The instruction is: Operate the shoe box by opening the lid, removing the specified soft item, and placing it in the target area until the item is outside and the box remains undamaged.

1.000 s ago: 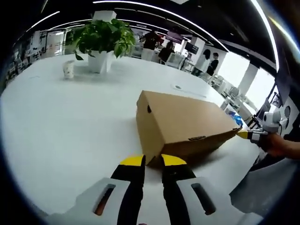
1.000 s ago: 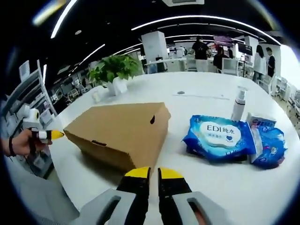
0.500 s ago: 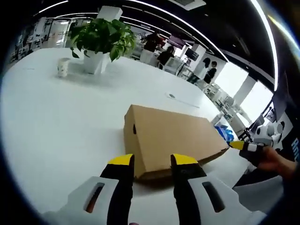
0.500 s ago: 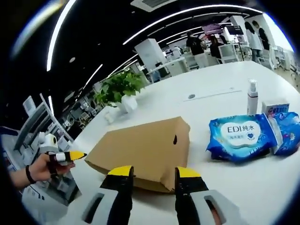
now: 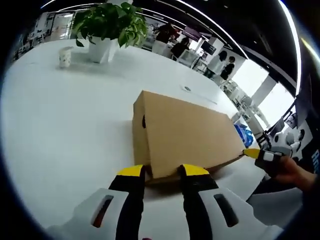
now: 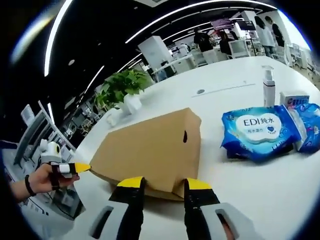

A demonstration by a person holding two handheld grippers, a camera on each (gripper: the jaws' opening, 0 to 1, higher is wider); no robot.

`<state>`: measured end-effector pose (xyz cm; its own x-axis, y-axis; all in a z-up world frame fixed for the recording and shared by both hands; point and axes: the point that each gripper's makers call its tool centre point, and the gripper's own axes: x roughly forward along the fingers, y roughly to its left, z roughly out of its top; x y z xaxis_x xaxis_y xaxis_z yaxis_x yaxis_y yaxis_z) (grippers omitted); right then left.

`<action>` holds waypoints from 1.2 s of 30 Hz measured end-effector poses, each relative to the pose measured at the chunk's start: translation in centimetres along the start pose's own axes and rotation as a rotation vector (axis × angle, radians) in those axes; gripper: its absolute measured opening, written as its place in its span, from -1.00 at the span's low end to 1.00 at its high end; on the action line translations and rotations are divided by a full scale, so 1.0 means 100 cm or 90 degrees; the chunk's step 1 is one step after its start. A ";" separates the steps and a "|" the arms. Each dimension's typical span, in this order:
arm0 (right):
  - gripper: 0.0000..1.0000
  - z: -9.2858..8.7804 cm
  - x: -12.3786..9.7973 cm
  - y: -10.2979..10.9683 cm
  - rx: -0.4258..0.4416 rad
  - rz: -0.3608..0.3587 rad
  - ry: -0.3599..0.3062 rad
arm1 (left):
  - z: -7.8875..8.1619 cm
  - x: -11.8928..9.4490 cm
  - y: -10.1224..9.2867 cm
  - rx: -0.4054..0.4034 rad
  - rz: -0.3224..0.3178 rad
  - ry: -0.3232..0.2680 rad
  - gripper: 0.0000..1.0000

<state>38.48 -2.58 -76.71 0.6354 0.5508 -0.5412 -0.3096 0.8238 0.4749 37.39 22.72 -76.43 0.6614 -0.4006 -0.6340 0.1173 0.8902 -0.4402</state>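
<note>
Left tongs (image 5: 163, 171) spread, yellow tips set at the near corner of the shoe box (image 5: 185, 132), one tip either side of the lid's lower edge; pinching nothing yet, as far as can be told. Right tongs (image 6: 163, 183) likewise spread, tips astride the box's opposite front corner (image 6: 152, 150), gripping nothing.

Beyond the tips: box flat on the white tabletop (image 5: 60, 125), lid shut and flush, plain brown cardboard, a small dark hole in each end wall, corners crisp, no dents or tears visible. Contents hidden.

Judged very early: lid not raised, soft item not out, placing wholly ahead.

Farther off: blue wipes packs (image 6: 260, 132) just right of the box, a pump bottle (image 6: 268, 85) behind them, a potted plant (image 5: 111, 27) and paper cup (image 5: 65, 56) well apart.
</note>
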 end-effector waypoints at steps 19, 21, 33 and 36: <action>-0.46 0.074 0.042 -0.058 0.008 -0.067 -0.024 | 0.066 0.078 -0.017 0.000 -0.009 -0.002 -0.44; -0.46 0.075 0.042 -0.060 0.009 -0.069 -0.024 | 0.068 0.080 -0.018 0.002 -0.011 -0.003 -0.44; -0.44 0.074 0.040 -0.059 0.008 -0.058 -0.028 | 0.068 0.080 -0.018 -0.003 -0.015 -0.005 -0.44; -0.26 0.075 0.033 -0.057 -0.027 -0.051 -0.023 | 0.065 0.076 -0.018 -0.022 -0.025 0.000 -0.40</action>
<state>47.70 -6.50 -76.00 0.6838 0.4784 -0.5509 -0.2862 0.8704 0.4006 47.02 19.42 -76.35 0.6567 -0.4350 -0.6161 0.1177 0.8660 -0.4860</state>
